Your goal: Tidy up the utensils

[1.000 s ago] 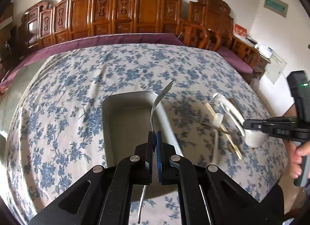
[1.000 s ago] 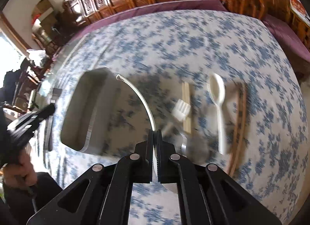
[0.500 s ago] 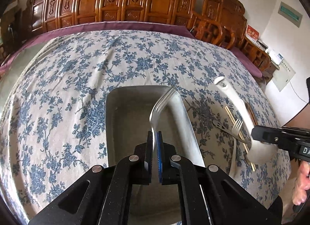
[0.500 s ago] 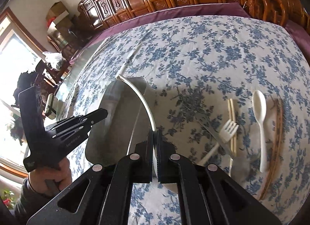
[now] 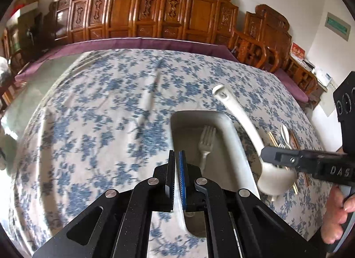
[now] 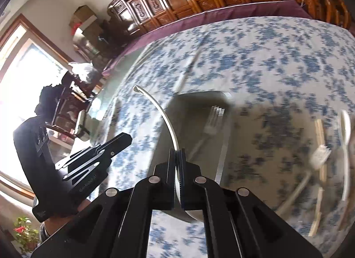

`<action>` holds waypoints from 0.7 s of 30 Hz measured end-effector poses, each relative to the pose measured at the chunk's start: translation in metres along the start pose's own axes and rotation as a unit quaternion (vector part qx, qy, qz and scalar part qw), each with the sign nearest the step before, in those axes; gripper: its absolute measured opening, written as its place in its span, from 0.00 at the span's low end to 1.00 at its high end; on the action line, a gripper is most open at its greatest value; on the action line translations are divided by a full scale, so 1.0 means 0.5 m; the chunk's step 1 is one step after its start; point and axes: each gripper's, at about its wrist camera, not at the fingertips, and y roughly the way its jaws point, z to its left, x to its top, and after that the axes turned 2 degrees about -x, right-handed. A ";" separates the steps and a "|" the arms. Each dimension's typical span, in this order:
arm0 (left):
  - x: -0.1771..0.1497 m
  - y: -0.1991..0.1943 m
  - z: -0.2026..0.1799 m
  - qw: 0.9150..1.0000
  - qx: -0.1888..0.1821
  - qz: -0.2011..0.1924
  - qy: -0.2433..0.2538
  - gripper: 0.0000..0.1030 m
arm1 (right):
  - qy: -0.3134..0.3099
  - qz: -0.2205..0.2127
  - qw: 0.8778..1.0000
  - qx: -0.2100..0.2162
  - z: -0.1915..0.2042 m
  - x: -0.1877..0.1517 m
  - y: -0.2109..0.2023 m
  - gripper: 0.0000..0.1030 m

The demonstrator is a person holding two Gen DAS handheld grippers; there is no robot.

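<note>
A metal fork lies in the grey rectangular tray on the blue-flowered tablecloth. My left gripper is nearly closed and empty, just left of the tray's near end. My right gripper is shut on a white ladle and holds it above the tray's right rim; the ladle's handle arcs up and away. The tray and fork show blurred in the right wrist view.
On the cloth right of the tray lie a white spoon, wooden chopsticks, a white fork and another utensil. Carved wooden chairs stand along the table's far side.
My left gripper let go of the metal fork, which now lies in the tray, and moved left. My right gripper carried the ladle over the tray's right rim.
</note>
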 end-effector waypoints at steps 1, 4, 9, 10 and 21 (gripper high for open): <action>0.000 -0.003 0.008 1.000 0.001 0.000 -0.003 0.03 | 0.002 0.002 1.000 0.005 0.008 -0.002 0.008 0.04; 0.000 -0.016 0.025 1.000 0.008 -0.003 -0.007 0.03 | 0.012 0.008 1.000 0.012 0.020 -0.009 0.032 0.04; -0.002 -0.038 0.032 1.000 0.008 -0.009 -0.006 0.03 | 0.031 0.014 0.999 -0.010 0.003 -0.028 0.075 0.04; -0.002 -0.041 0.031 1.000 0.007 -0.010 -0.006 0.03 | 0.031 0.015 0.999 -0.015 -0.002 -0.031 0.080 0.04; -0.005 -0.057 -0.003 1.000 0.001 -0.014 0.008 0.03 | 0.002 -0.006 0.998 -0.058 -0.036 -0.030 0.080 0.08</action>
